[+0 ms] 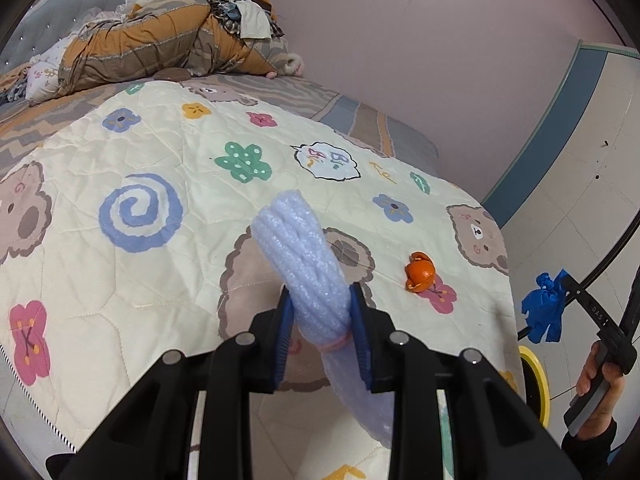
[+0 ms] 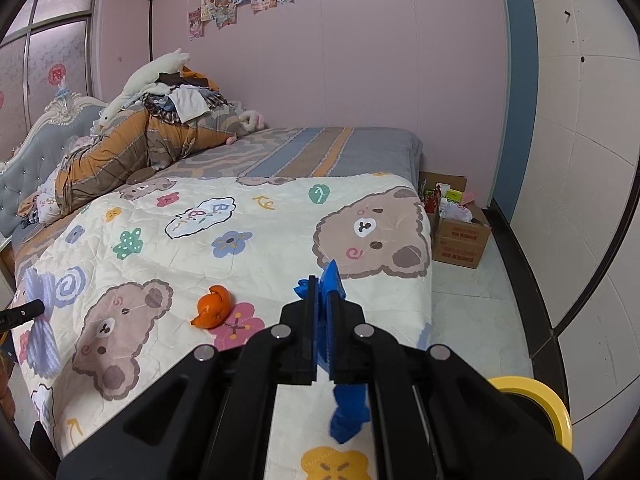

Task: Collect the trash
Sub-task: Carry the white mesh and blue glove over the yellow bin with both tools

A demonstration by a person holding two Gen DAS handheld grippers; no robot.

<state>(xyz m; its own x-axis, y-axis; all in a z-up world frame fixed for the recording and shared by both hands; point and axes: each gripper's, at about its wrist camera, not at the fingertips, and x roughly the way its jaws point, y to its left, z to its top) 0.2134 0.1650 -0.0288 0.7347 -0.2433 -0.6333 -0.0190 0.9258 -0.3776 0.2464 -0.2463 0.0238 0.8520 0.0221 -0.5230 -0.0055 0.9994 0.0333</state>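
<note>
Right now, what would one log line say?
left gripper: shut on foam bundle | right gripper: shut on blue glove | orange peel: on quilt

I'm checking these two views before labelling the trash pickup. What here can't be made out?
- Yellow rim, right wrist view: hidden by the right tongs; bin or tape roll, unclear.
- Blue glove: its middle is hidden inside the shut tongs.
- Foam bundle, left wrist view: its lower end passes behind the left tongs.
- Cardboard box: contents too small to identify.
- Orange peel: underside unseen.
</note>
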